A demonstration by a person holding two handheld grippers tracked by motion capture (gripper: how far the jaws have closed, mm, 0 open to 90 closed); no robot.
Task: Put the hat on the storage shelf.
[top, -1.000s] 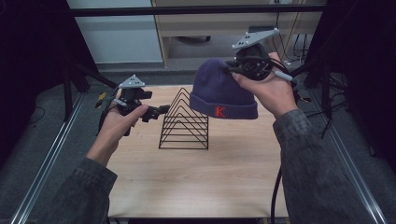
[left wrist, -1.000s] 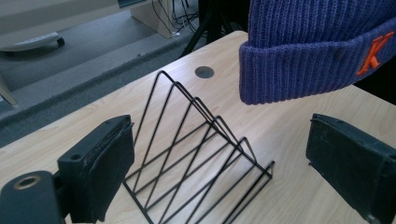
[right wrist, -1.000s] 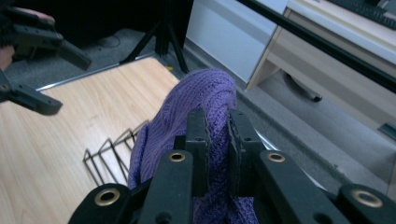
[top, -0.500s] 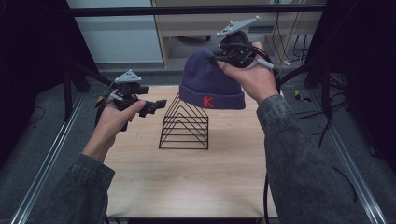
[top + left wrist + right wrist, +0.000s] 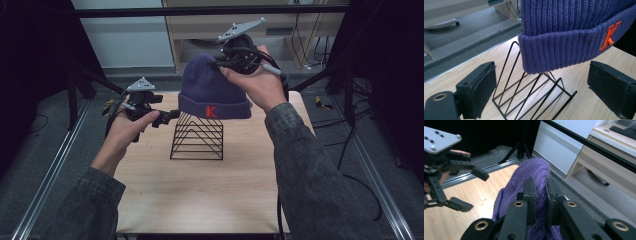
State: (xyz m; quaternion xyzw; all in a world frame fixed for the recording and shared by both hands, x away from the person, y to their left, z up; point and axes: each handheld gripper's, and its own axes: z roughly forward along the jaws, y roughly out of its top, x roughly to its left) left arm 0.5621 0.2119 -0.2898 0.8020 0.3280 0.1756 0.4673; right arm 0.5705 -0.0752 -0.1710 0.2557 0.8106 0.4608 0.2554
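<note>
Wooden tabletop: one black wire rack. One purple beanie, orange K, hangs above rack, crown pinched in right gripper. Left gripper jaws wide apart beside rack, empty.

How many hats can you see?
1. A purple knit hat with an orange K hangs in the air above the black wire rack, pinched at its top by the right claw.
</note>
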